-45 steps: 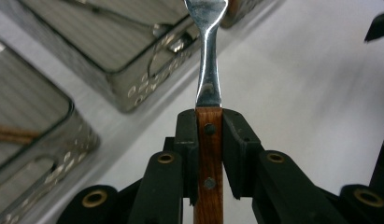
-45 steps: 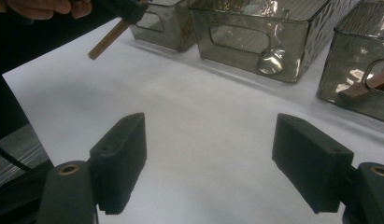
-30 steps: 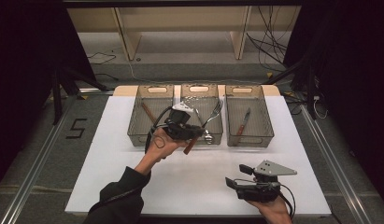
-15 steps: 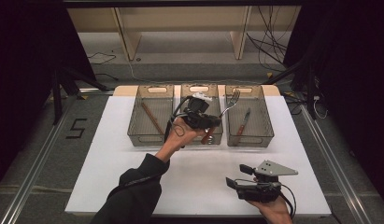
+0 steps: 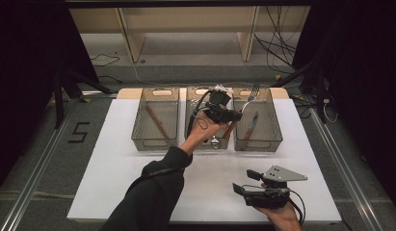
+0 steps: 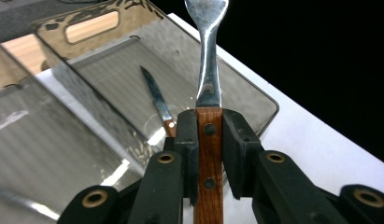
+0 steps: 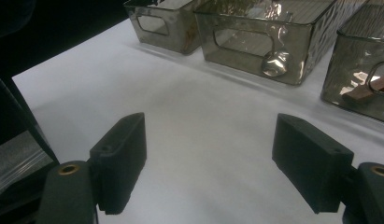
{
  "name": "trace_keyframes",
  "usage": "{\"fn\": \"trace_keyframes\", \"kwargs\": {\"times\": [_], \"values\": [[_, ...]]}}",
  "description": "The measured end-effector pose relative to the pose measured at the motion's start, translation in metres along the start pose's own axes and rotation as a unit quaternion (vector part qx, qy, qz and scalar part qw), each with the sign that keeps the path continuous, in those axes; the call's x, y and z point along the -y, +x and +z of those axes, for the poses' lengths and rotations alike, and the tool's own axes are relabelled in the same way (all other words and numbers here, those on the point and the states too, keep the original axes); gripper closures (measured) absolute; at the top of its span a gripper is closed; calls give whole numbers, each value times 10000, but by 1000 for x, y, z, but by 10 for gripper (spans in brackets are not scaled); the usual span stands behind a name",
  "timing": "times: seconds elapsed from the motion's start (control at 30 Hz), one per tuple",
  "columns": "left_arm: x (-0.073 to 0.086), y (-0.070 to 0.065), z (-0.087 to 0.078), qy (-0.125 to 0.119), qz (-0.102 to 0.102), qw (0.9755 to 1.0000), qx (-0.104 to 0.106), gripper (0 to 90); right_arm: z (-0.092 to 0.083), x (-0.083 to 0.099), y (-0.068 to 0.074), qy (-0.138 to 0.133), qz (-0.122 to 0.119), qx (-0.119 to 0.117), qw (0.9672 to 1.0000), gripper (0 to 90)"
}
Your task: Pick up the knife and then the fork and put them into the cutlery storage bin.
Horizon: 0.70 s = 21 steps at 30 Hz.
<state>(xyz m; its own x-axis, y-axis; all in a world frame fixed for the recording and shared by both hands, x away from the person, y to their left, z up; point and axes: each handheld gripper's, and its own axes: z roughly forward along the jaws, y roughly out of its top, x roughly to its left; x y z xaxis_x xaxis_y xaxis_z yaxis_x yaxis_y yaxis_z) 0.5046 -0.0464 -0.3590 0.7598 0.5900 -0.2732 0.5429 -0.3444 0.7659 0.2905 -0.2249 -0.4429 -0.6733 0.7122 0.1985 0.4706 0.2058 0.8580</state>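
My left gripper (image 5: 232, 116) is shut on the wooden handle of a fork (image 5: 248, 98) and holds it above the gap between the middle bin (image 5: 200, 142) and the right bin (image 5: 277, 134). The tines point up and away over the right bin. In the left gripper view the fork (image 6: 209, 70) rises straight from between the jaws of my left gripper (image 6: 209, 137), and a wood-handled knife (image 6: 157, 100) lies in the bin below. That knife (image 5: 251, 126) shows in the right bin. My right gripper (image 5: 248, 192) rests near the table's front edge, open (image 7: 210, 168), nothing between its jaws.
Three smoky clear bins stand in a row at the back of the white table (image 5: 109, 163). The left bin (image 5: 138, 139) holds a long wooden utensil (image 5: 157, 122). A spoon bowl (image 7: 273, 63) shows through the middle bin's wall. Dark floor lies beyond each table edge.
My left gripper has carried the fork to the right, from over the left and middle bins to the middle and right bins. The right gripper has stayed put.
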Motion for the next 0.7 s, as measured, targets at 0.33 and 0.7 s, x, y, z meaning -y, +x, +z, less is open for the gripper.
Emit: {"fn": "trace_keyframes", "kwargs": {"times": [0.33, 0.7], "values": [[-20, -1, 33, -31, -171, 9998, -26, 765, -1, 1, -1, 2, 38, -34, 10000, 269], [-21, -3, 59, 13, -316, 9995, -80, 765, -1, 1, -2, -12, 42, -65, 10000, 269]]}}
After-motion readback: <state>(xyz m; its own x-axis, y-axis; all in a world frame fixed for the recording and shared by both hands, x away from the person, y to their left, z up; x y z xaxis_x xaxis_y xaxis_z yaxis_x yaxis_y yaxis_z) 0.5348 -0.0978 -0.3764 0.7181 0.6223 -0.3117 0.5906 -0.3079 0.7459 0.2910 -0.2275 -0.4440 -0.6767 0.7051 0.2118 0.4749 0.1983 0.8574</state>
